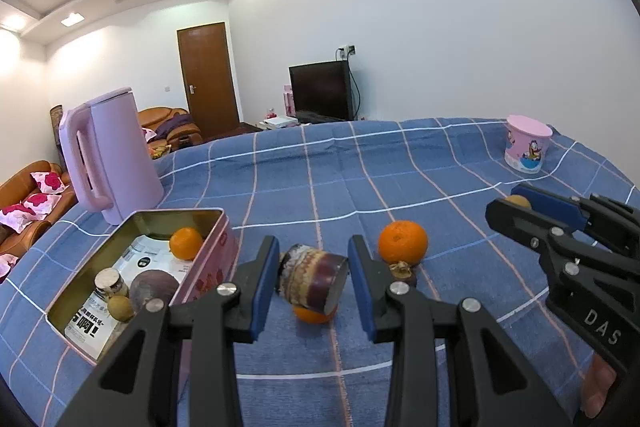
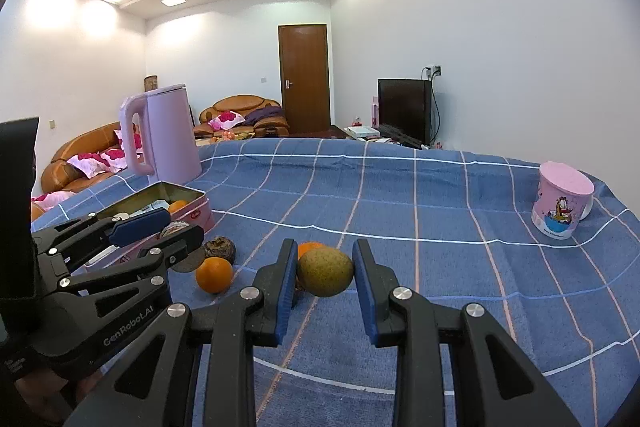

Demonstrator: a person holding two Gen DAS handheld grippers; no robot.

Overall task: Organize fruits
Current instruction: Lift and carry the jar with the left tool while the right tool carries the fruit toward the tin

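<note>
shiny metal tin (image 1: 208, 227), cloth table cover (image 1: 400, 179), matt

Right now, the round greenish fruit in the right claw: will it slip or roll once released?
The greenish fruit looks smooth and nearly spherical, gripped only at its sides by the right claw, so it may twist or slip. Set on the cloth, it would probably roll a little, though the soft fabric should slow it.

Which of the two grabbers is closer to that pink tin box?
Left. The left gripper, holding a purple cut piece, hangs right beside the pink tin; the right gripper, holding a greenish-brown fruit, sits farther away across the cloth.
</note>
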